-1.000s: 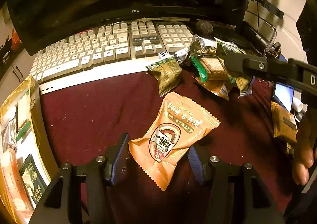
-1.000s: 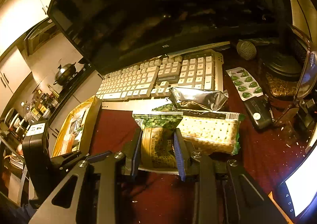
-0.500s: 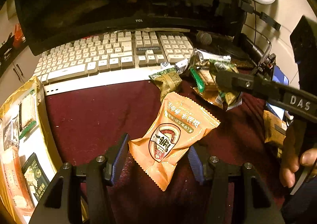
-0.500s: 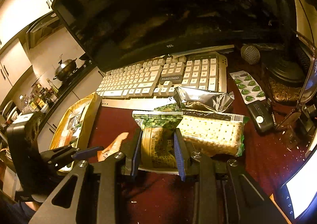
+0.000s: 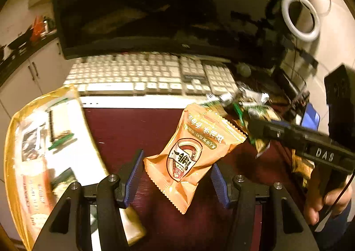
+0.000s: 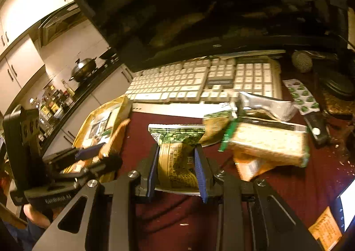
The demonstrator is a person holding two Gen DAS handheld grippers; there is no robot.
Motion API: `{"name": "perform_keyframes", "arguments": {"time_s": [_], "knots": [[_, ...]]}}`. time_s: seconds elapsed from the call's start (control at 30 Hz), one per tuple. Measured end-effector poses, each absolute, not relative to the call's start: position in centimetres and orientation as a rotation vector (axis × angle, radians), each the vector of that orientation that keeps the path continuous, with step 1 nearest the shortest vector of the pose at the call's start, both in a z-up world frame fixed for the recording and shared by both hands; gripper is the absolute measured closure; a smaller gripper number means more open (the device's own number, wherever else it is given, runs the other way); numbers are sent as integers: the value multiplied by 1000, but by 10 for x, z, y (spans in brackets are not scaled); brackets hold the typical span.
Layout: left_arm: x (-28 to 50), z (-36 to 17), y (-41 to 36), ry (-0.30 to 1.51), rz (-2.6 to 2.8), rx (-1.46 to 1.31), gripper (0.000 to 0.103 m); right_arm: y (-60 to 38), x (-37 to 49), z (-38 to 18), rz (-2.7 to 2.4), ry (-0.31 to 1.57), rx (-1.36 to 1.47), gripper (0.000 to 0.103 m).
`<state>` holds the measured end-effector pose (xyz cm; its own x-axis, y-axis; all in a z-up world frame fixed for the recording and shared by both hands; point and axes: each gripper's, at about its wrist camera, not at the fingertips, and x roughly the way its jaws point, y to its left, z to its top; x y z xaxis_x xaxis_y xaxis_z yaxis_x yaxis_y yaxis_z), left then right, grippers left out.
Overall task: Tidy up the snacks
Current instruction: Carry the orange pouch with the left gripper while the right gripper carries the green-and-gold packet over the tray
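Note:
My left gripper [image 5: 175,177] is shut on an orange snack packet [image 5: 190,153], held above the dark red mat near a yellow box [image 5: 46,153] of snacks at the left. My right gripper [image 6: 177,168] is shut on a green and yellow snack packet [image 6: 177,153], lifted off the mat. The left gripper also shows in the right wrist view [image 6: 93,155], over the yellow box [image 6: 104,122]. A cracker packet [image 6: 266,144] and a silver packet [image 6: 264,104] lie in the pile to the right.
A white keyboard [image 6: 204,82] and a dark monitor [image 6: 199,6] stand behind the mat. A microphone [image 6: 301,61], a pill strip [image 6: 301,95] and a black remote [image 6: 317,131] lie at the right. The right gripper's body [image 5: 310,142] crosses the left wrist view.
Both grippers have moved left toward the yellow box, each carrying its packet. The green packet has come away from the pile of snacks.

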<state>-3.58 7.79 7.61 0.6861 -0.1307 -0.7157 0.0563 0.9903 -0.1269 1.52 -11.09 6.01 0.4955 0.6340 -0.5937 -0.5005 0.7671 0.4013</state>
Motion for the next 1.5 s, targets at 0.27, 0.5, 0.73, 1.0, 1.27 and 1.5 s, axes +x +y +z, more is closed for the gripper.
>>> {"name": "perform_keyframes", "arguments": {"time_s": [0.27, 0.5, 0.73, 1.0, 1.27, 1.5], "knots": [[-47, 85, 126, 772, -18, -161, 43, -64, -3, 58, 768, 819, 114, 73], [-59, 90, 167, 743, 68, -205, 43, -28, -17, 61, 835, 827, 62, 73], [-64, 87, 195, 739, 130, -229, 43, -2, -23, 66, 892, 831, 34, 73], [-58, 73, 222, 778, 201, -270, 43, 24, -26, 65, 946, 850, 6, 73], [-47, 63, 229, 814, 202, -290, 43, 64, -37, 60, 1014, 856, -66, 73], [-38, 60, 229, 827, 185, -293, 42, 94, -40, 44, 1040, 863, -129, 73]]}}
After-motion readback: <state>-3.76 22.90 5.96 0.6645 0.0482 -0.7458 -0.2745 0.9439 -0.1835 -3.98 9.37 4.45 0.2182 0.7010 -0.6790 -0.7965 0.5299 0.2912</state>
